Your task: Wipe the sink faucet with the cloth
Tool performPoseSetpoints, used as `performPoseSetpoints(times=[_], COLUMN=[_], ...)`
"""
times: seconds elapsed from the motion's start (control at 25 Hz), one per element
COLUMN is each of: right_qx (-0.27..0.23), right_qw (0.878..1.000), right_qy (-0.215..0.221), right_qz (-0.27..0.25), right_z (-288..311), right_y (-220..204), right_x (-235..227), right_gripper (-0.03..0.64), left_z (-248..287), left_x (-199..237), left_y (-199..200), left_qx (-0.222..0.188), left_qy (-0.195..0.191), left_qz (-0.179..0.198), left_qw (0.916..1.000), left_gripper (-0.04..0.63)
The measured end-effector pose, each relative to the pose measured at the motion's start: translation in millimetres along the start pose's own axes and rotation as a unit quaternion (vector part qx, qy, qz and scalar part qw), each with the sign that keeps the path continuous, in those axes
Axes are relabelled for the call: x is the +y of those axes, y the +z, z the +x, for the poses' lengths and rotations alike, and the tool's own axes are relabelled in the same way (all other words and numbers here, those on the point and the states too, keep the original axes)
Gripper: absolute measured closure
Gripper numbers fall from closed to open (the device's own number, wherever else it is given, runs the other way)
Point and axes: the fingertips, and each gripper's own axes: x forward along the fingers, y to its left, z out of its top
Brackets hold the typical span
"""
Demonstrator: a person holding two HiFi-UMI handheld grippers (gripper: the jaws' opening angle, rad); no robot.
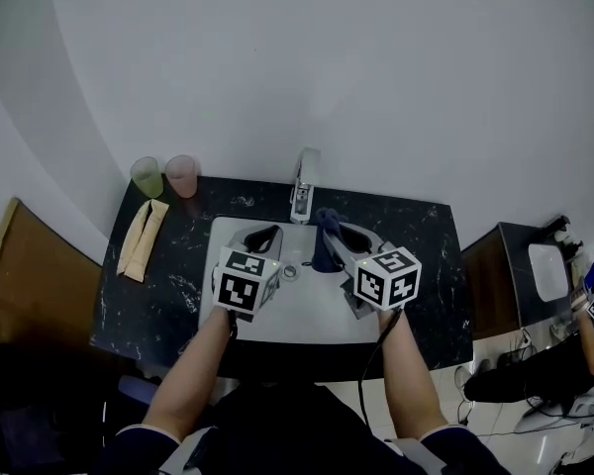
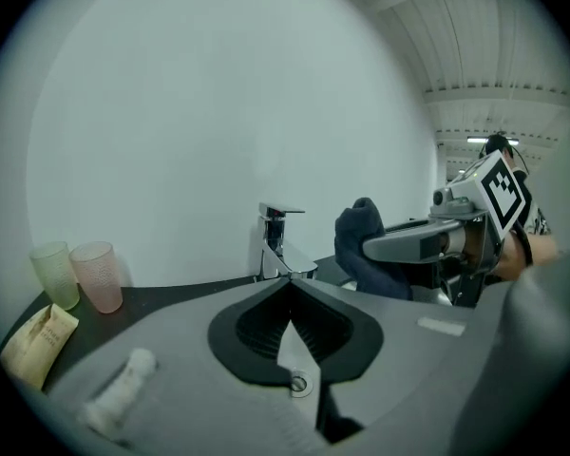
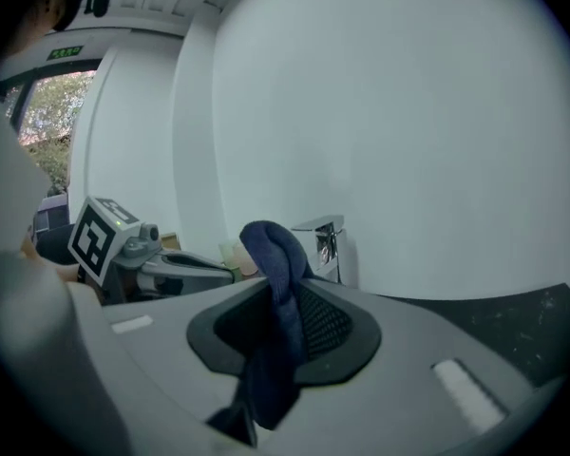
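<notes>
Now: your right gripper (image 3: pixel 287 291) grasps the bunched dark-blue cloth (image 3: pixel 271 250), your left gripper (image 2: pixel 292 288) is clenched empty; press the fold firmly along the chrome sink faucet (image 2: pixel 277 245).

faucet (image 1: pixel 304 184): 1, chrome
cloth (image 1: pixel 326 240): 1, dark blue
grippers: 2, namely left gripper (image 1: pixel 265 236) and right gripper (image 1: pixel 331 241)
marker cubes: 2, one on the left (image 1: pixel 246 281), one on the right (image 1: pixel 387 277)
cups: 2, namely green cup (image 1: pixel 147 177) and pink cup (image 1: pixel 182 175)
beige packet (image 1: pixel 142 237): 1
sink (image 1: pixel 307 315): 1
drain (image 1: pixel 290 271): 1
black countertop (image 1: pixel 178 295): 1
second basin (image 1: pixel 547 270): possibly 1 at the far right edge; too small in the head view to confirm
</notes>
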Motion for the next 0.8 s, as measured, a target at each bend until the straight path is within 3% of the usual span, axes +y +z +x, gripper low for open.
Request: performPoseSetpoints(times=[0.4,0.8], right_qx=[-0.116,-0.142], right_qw=[0.993,0.989], right_qy=[-0.029,-0.036], right_qz=[0.014,-0.006], right_z=[-50.9,-59.2], right_y=[48.8,74.9], right_x=[13.6,18.6], right_gripper=[0.54,0.54], left_z=[-39.6,-53.5], left_x=[-10.4,-16.6], left_y=[26.0,60.5], left_qx=[-0.046,-0.068], left_qy=[-0.017,-0.024], left_qz=[-0.028,-0.007], left_qw=[0.9984,0.9974], left_gripper=[0.594,0.595])
